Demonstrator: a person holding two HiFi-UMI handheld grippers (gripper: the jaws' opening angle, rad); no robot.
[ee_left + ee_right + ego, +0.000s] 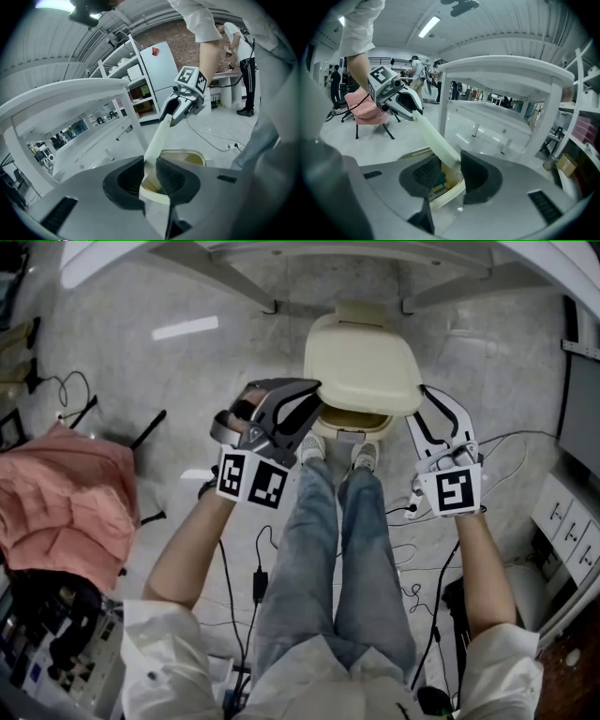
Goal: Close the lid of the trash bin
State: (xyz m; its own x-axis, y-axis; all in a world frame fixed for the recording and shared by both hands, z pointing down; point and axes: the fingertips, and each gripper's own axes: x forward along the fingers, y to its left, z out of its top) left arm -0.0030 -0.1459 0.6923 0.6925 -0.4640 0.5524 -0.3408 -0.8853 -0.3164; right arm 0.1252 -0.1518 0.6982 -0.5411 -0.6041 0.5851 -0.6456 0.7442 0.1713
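Note:
A cream trash bin (354, 424) stands on the floor before my feet, its cream lid (362, 364) tilted partly up over the opening. My left gripper (314, 399) holds the lid's left edge; in the left gripper view the lid (157, 140) fills the gap between the pads of that gripper (150, 171). My right gripper (424, 399) straddles the right edge. In the right gripper view the lid (433, 136) leans on one pad of it (451, 173), with a gap at the other. Each gripper sees the other across the lid: right (180, 105), left (401, 101).
A white table (281, 254) stands just behind the bin, with its legs close by. A pink cloth on a chair (66, 493) is to the left. Cables (258, 577) trail over the floor, and a white cabinet (572, 531) is at the right.

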